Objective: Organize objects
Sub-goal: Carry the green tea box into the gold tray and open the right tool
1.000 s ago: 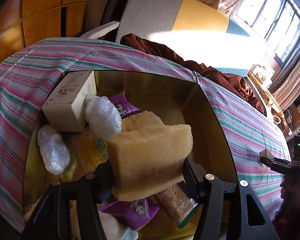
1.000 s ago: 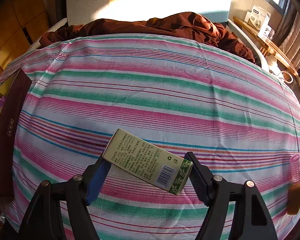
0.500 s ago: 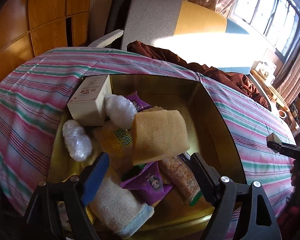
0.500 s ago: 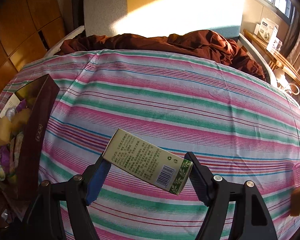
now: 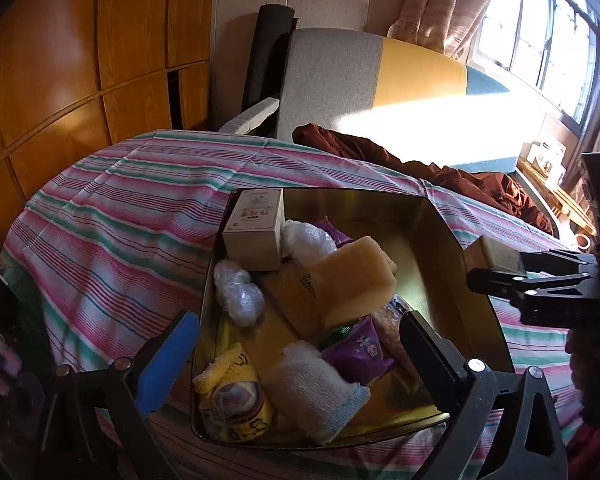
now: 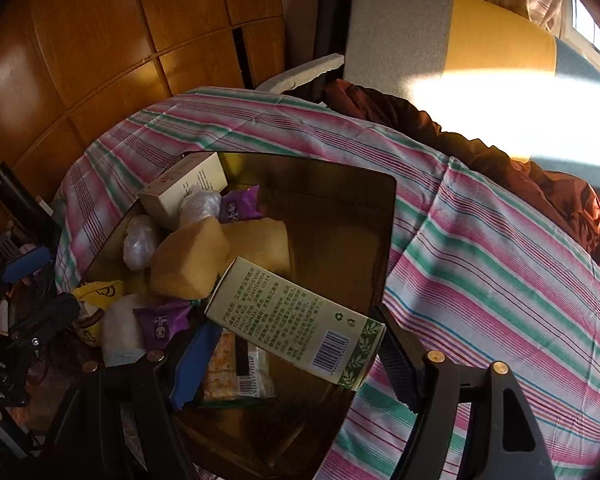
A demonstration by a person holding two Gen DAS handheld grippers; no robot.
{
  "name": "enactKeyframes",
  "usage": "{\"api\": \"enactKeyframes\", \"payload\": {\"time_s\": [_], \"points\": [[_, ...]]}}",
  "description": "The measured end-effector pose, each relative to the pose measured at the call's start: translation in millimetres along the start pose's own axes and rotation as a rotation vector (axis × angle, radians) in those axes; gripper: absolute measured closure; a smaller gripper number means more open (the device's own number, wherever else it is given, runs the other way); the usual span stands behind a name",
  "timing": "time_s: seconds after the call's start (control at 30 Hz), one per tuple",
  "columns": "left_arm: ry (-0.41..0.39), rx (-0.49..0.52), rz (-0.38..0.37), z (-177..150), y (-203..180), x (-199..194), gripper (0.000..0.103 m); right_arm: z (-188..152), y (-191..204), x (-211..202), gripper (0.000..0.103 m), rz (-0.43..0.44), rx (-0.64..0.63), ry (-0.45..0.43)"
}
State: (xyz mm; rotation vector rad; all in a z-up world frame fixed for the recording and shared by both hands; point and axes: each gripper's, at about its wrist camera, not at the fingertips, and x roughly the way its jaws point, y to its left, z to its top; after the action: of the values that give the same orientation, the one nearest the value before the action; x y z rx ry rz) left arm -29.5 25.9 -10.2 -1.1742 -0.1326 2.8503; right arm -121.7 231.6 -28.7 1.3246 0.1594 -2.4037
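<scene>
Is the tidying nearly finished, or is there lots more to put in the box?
Nearly there, it seems. Done: the gold box already holds the sponge, white carton, snack packets and rolled cloths. The left tool has just been opening and is empty. In hand: the right tool grips the green carton over the box. Left: dropping it in; nothing else shows on the striped cloth.
</scene>
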Motion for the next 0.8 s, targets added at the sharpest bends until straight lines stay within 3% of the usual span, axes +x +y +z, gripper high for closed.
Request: {"api": "enactKeyframes", "payload": {"time_s": [0.17, 0.43, 0.6, 0.8], "points": [[-0.011, -0.017, 0.025, -3, 9, -7, 0.0, 2, 13, 32, 0.026, -0.05, -0.009, 0.052], [-0.027, -0.016, 0.087, -9, 10, -14, 0.0, -10, 14, 41, 0.023, -0.074, 0.006, 0.072], [-0.036, -0.01, 0.127, -11, 7, -17, 0.0, -14, 17, 34, 0.013, -0.104, 0.018, 0.049], [-0.05, -0.039, 0.131, -13, 7, -23, 0.0, -19, 29, 12, 0.013, -0.108, 0.021, -0.015]]}}
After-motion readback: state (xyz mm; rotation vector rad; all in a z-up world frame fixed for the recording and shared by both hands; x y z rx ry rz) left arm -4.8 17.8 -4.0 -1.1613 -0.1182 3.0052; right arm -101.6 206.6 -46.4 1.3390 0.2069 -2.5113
